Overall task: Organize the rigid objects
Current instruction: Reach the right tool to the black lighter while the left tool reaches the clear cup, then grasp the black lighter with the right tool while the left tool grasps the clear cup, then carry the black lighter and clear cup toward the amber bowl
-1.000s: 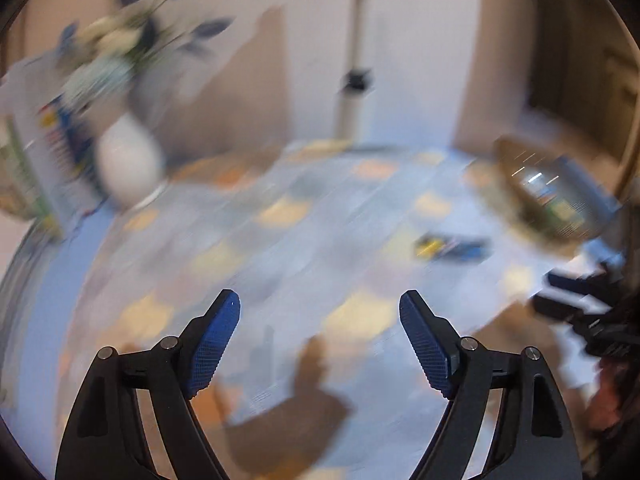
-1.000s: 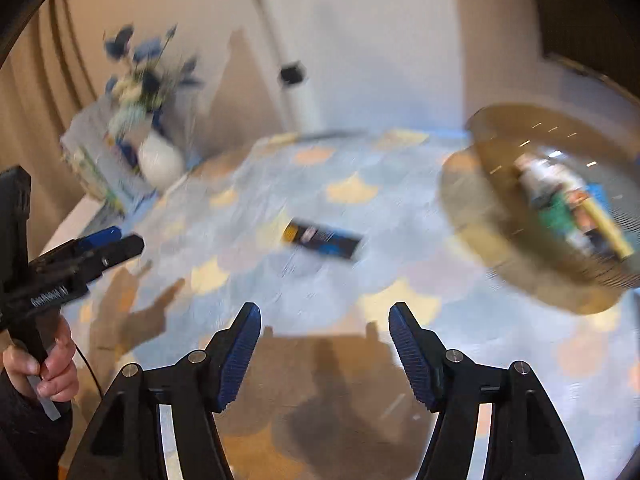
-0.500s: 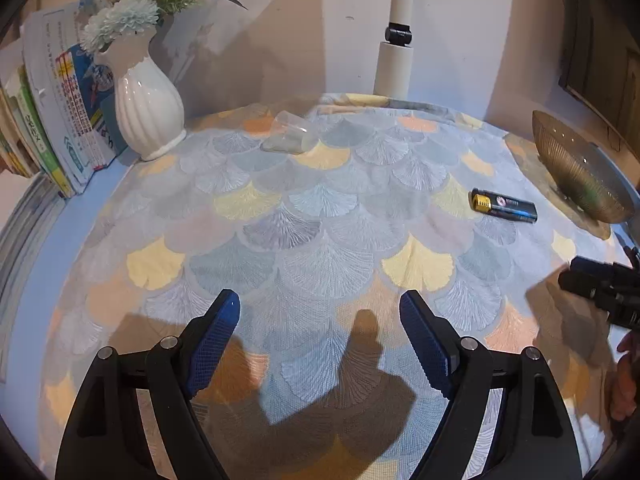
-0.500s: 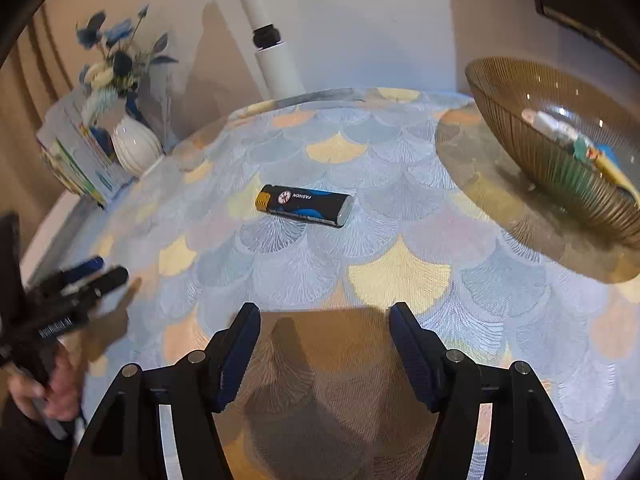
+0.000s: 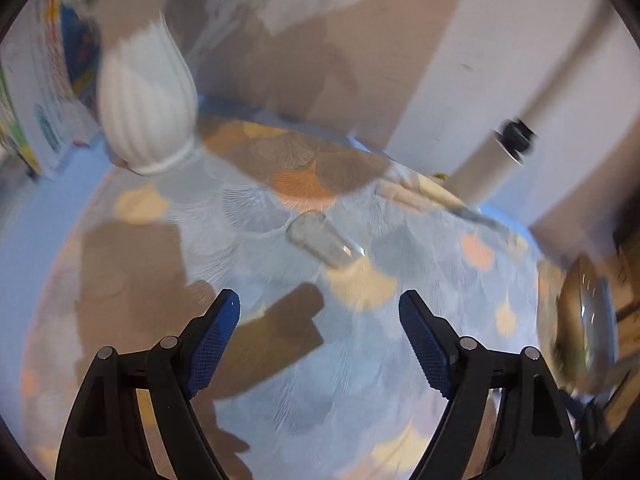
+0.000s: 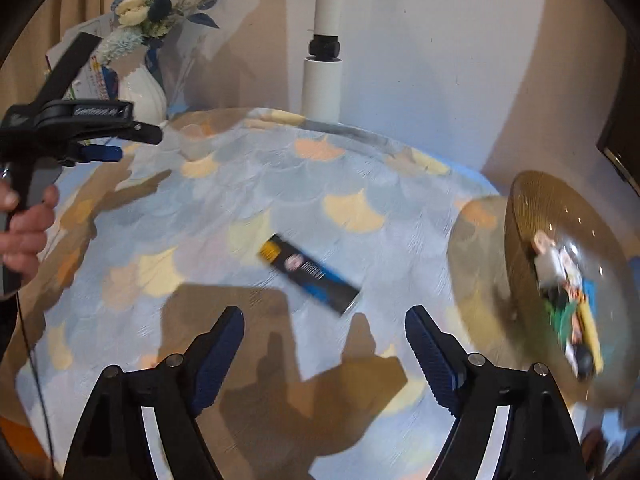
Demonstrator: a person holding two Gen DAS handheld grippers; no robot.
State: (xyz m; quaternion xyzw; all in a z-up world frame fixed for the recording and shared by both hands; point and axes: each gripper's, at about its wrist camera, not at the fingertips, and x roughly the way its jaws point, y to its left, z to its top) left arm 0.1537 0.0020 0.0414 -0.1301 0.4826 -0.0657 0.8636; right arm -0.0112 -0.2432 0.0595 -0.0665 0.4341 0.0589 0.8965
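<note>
A clear plastic piece (image 5: 324, 242) lies on the patterned tablecloth (image 5: 360, 380), a short way ahead of my open, empty left gripper (image 5: 320, 320). A black and blue bar with a yellow end (image 6: 310, 274) lies just ahead of my open, empty right gripper (image 6: 324, 332). An amber ribbed bowl (image 6: 520, 248) at the right holds several small items (image 6: 568, 300). The bowl shows blurred in the left wrist view (image 5: 584, 320). The left gripper also shows in the right wrist view (image 6: 100, 136), held over the table's left side.
A white ribbed vase (image 5: 146, 104) with flowers (image 6: 148, 12) and upright books (image 5: 36, 100) stand at the back left. A white pole with a black clamp (image 6: 324, 56) rises at the back edge against the wall.
My left gripper has swung left and forward toward the clear piece and the vase. My right gripper has moved closer to the bar. Both stay open.
</note>
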